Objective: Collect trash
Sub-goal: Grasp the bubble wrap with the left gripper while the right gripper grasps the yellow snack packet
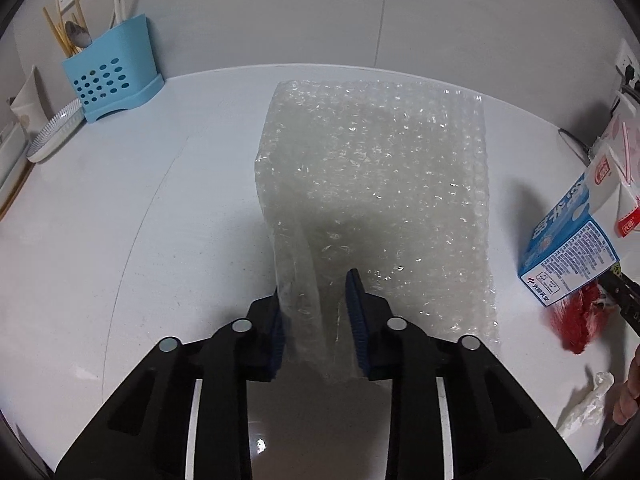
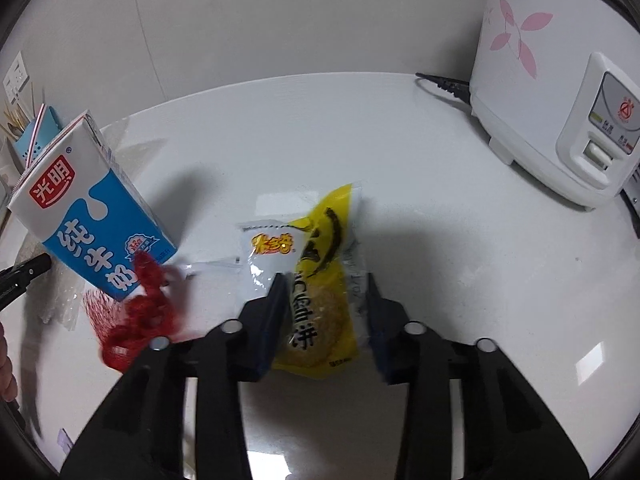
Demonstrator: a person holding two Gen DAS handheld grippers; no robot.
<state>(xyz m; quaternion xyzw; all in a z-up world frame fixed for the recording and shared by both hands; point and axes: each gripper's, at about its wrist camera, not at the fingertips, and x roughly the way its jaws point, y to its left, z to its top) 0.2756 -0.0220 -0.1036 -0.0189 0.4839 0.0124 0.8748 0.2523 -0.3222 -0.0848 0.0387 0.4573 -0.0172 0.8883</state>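
Note:
A clear bubble-wrap sheet (image 1: 376, 184) lies on the white counter (image 1: 140, 220), its near left edge folded up. My left gripper (image 1: 316, 284) is open with that raised fold between its blue pads. My right gripper (image 2: 328, 280) is open around a yellow snack packet (image 2: 320, 292), with a white snack packet (image 2: 268, 256) beside its left finger. A blue and white milk carton (image 2: 88, 212) stands tilted to the left, with red mesh netting (image 2: 136, 312) in front of it. The carton (image 1: 568, 252) and netting (image 1: 576, 316) also show at the right of the left wrist view.
A blue utensil holder (image 1: 112, 76) and a white dish (image 1: 56, 132) stand at the back left. A white rice cooker (image 2: 560, 92) with its black cord (image 2: 444, 84) stands at the back right. A crumpled white wrapper (image 1: 588, 404) lies near the front right.

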